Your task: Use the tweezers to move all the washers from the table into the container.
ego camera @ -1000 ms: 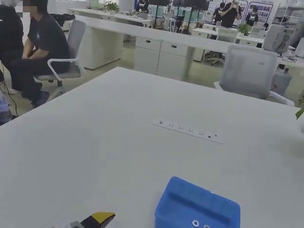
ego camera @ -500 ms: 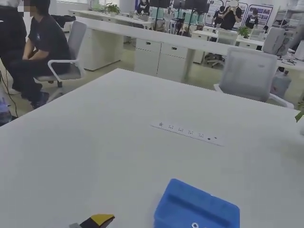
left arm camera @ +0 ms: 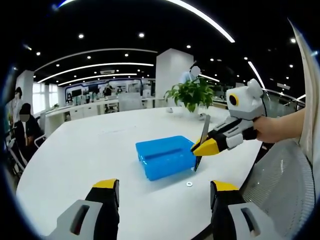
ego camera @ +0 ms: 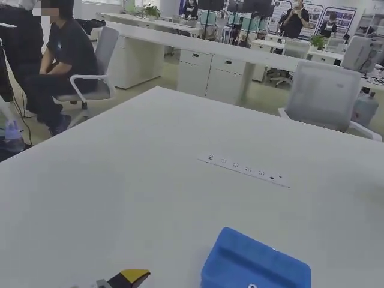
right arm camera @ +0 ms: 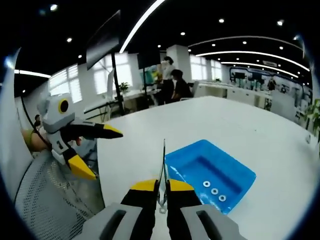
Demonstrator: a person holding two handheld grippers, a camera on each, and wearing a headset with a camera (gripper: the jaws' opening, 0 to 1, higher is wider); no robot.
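My right gripper [right arm camera: 162,186] is shut on thin metal tweezers [right arm camera: 163,160] that point toward the blue container [right arm camera: 210,172]. Three washers [right arm camera: 214,191] lie inside the container. In the left gripper view the right gripper [left arm camera: 205,147] holds the tweezers [left arm camera: 201,142] tips-down at the near right corner of the container [left arm camera: 165,157]. One washer [left arm camera: 189,184] lies on the table just in front of that corner. My left gripper [left arm camera: 162,187] stands open and holds nothing, well short of the container. A gripper's yellow fingertip [ego camera: 129,278] shows left of the container [ego camera: 255,264] in the head view.
A white power strip [ego camera: 243,169] is set into the white table [ego camera: 120,180] beyond the container. A potted plant [left arm camera: 192,95] stands at the table's far end. Office chairs [ego camera: 324,96] ring the table, and a seated person [ego camera: 60,60] is at the far left.
The head camera has shifted a little, so the table and container sit slightly differently in the picture. The yellow fingertip and the container have kept their places.
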